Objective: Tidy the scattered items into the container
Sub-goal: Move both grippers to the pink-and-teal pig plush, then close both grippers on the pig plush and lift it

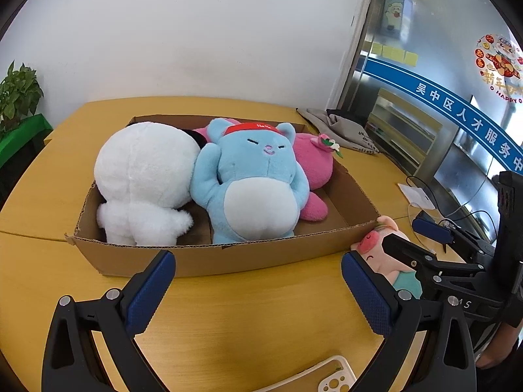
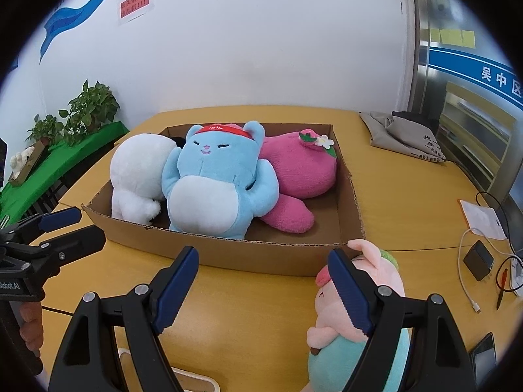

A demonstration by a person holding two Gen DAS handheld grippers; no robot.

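Cardboard box (image 1: pixel 209 258) on the wooden table (image 1: pixel 248 320), holding a white plush (image 1: pixel 143 179), a blue plush (image 1: pixel 251 183) and a pink plush (image 1: pixel 315 166) side by side. Left gripper (image 1: pixel 258 290) and right gripper (image 2: pixel 263 290), both with jaws spread wide and empty, face the box's near wall. A pig plush (image 2: pixel 343 323) lies on the table outside the box's near right corner, beside the right gripper's outer finger.

this looks like an office or a public service center. a blue banner (image 1: pixel 464 121) with white chinese characters runs across a glass partition (image 1: pixel 408 150), yellow sticky notes (image 2: pixel 452 36) are on it, a red notice (image 2: pixel 134 6) hangs on the white wall, and potted plants (image 2: pixel 88 111) stand beside the wooden worktop (image 2: pixel 261 310).
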